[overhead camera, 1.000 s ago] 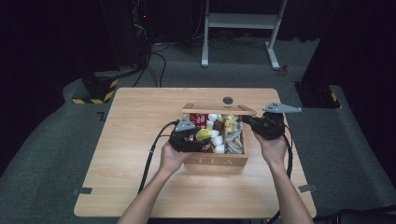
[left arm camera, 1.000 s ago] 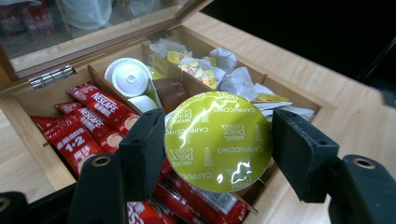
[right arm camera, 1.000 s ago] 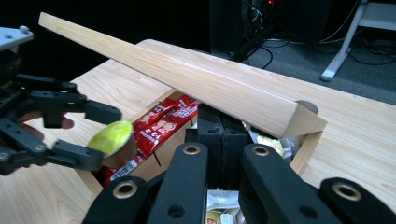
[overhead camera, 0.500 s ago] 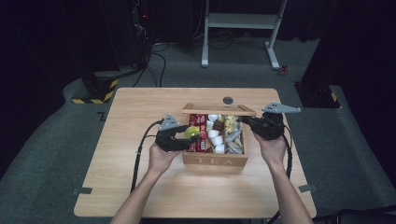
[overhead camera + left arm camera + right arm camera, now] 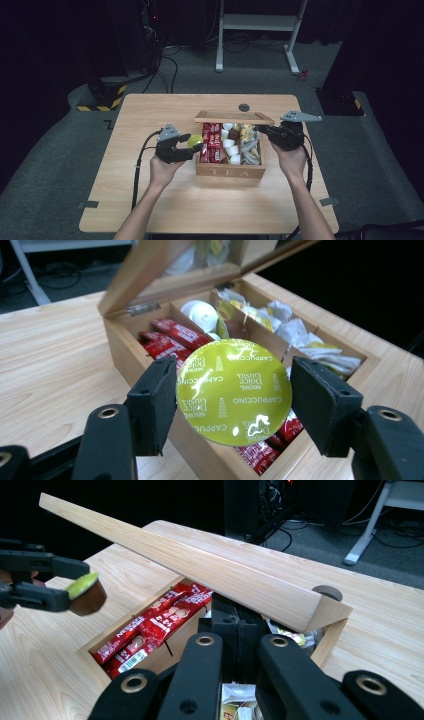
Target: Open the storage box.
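Yellow-green foil marks the lid of the capsule (image 5: 234, 391), which sits at the centre of the left gripper view with one black pad pressed on each side of its rim; the left gripper (image 5: 176, 148) is closed on it and nothing else. In the right gripper view the same capsule shows at the left edge, brown body below the foil, hanging clear of the wooden tea box (image 5: 229, 171) and just outside its left wall. In the high view it lies left of centre, beside the red sachets (image 5: 211, 142). The right gripper (image 5: 283, 136), right of centre in the high view, has its jaws drawn together, and in its own view they appear to nip the box's near edge under the raised lid (image 5: 190, 560); what exactly they clamp cannot be made out.

The step in hand reads as carrying the capsule away from the box. Doing it well probably means keeping the pads square on the rim, since the foil face is slick and the grip is narrow, and holding the capsule level. The lid's edge slopes close above the box, so it should be given room. The bare table (image 5: 140, 200) at lower left offers a flat landing place.
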Available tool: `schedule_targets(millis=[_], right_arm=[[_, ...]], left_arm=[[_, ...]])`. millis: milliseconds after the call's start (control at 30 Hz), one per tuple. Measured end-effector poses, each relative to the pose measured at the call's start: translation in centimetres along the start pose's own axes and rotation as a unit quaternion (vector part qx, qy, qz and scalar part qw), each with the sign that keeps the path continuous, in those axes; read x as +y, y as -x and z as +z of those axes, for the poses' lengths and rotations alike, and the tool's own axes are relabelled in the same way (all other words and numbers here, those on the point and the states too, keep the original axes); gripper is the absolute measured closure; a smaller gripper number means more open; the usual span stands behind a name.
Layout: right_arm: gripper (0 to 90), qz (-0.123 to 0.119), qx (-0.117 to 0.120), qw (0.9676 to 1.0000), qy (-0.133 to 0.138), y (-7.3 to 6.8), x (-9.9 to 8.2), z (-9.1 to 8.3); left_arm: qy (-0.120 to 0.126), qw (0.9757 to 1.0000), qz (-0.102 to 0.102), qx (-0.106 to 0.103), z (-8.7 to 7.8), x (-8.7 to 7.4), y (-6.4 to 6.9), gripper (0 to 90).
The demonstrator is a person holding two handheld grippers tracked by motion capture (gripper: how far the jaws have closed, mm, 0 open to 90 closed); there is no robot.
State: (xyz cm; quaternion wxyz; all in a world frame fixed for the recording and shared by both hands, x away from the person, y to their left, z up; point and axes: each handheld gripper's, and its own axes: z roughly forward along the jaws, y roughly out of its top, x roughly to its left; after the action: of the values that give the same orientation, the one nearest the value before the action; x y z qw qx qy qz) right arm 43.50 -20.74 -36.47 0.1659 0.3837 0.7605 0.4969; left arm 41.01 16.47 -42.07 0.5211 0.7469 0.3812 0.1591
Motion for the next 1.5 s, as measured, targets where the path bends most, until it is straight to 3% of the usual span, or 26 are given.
schedule_targets(millis=[433,600,967,1500], right_arm=[[90.0,-0.002,-0.002,1.0000,-0.004,-0.1,0.0,-0.1],[90.0,-0.002,-0.002,1.0000,-0.005,-0.2,0.0,-0.1],[90.0,-0.005,-0.002,1.0000,-0.003,-0.3,0.0,-0.1],[90.0,-0.005,-0.003,1.0000,-0.002,-0.3,0.0,-0.1]], left_arm=[[0.004,0.9996,-0.016,0.021,-1.8,-0.5,-1.4,37.6],[0.001,0.9987,-0.002,0.052,-2.6,-1.0,-1.8,37.6],[-0.008,0.9971,-0.019,0.073,-3.8,-2.6,-3.5,37.6],[-0.038,0.9929,-0.032,0.108,-3.5,-4.5,-4.9,37.6]])
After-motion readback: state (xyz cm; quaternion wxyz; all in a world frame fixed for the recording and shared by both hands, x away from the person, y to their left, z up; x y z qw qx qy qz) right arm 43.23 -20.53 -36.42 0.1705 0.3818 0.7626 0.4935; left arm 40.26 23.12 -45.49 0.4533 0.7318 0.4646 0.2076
